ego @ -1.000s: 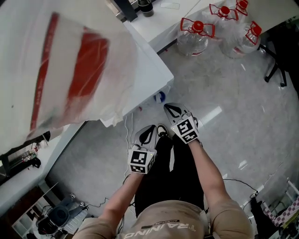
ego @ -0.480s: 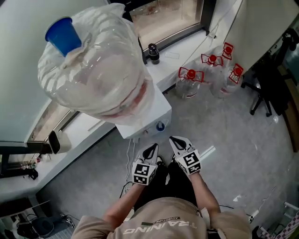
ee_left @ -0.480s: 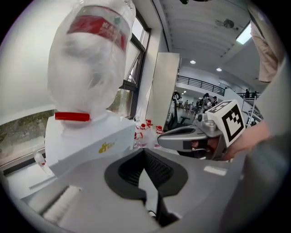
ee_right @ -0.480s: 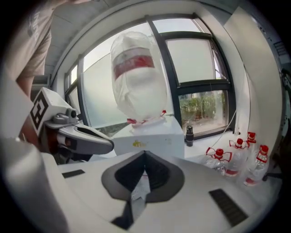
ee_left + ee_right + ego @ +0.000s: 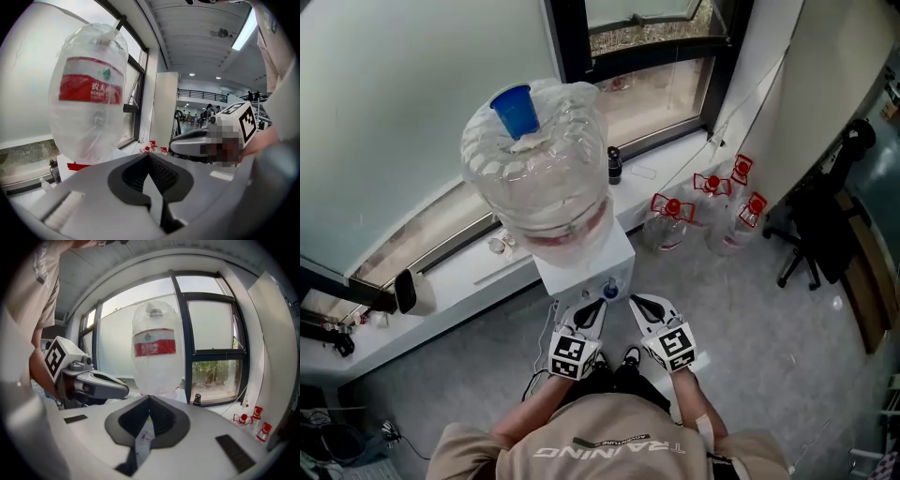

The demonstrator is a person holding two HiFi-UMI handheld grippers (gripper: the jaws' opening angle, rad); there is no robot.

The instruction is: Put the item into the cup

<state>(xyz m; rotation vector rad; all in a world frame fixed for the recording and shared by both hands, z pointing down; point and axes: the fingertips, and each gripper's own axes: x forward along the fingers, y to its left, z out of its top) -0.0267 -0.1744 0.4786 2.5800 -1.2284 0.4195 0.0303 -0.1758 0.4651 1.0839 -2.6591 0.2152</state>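
A blue cup (image 5: 517,110) stands on top of the big plastic-wrapped water bottle (image 5: 539,164) of a white dispenser (image 5: 586,267). My left gripper (image 5: 589,317) and right gripper (image 5: 649,311) hang side by side just in front of the dispenser, far below the cup. The right gripper (image 5: 150,404) is shut on a small white sachet (image 5: 144,436) with red print. The left gripper (image 5: 150,161) is shut; only a pale sliver shows between its pads. The bottle (image 5: 89,93) fills the left gripper view and stands centred in the right gripper view (image 5: 157,352).
Three red-capped empty jugs (image 5: 670,220) stand on the floor right of the dispenser, with an office chair (image 5: 820,225) further right. A small dark bottle (image 5: 614,167) sits on the window sill behind. The person's legs and feet are under the grippers.
The head view has pulled back and up: the bottle looks smaller and the blue cup came into sight. Both grippers stay shut, side by side, now lower in the picture.
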